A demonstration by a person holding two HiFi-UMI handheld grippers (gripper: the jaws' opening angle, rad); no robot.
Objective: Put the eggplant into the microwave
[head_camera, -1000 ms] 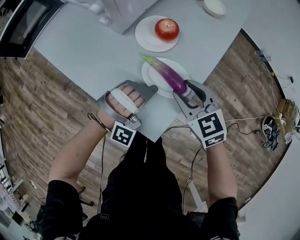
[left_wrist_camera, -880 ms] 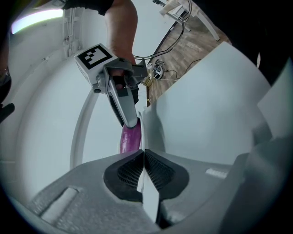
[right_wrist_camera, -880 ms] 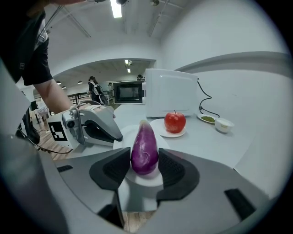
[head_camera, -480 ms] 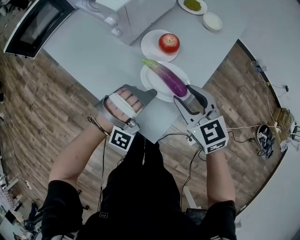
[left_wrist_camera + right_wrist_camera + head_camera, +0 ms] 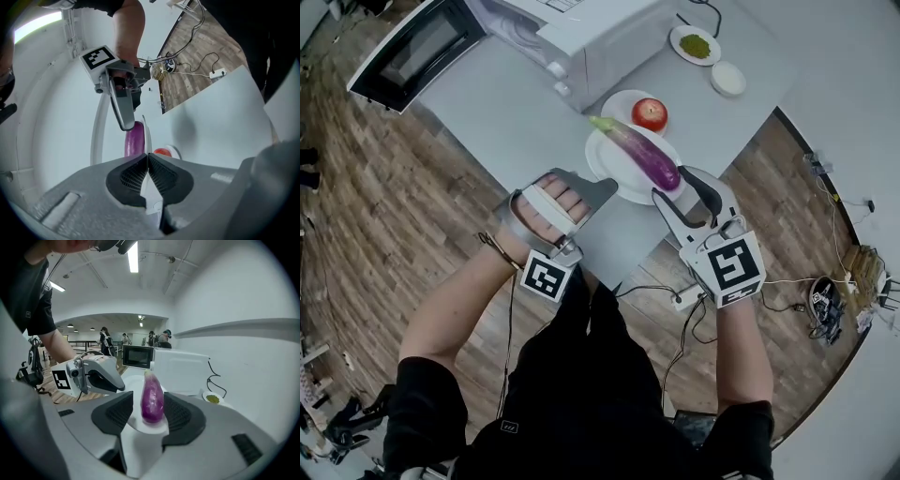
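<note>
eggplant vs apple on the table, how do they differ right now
The long purple eggplant is slender and lies across its white plate; the round red apple sits compactly on a second white plate. The eggplant's near end lies between the open jaws of the right gripper; the apple stands farther off, away from that gripper. Both rest on plates on the pale grey table.

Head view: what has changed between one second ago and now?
The plate with the eggplant has gone up off the table and now overlaps the apple's plate. Both claws rose with it: the left claw shut on the plate's rim, the right claw around the eggplant's end. The apple stayed in place.
</note>
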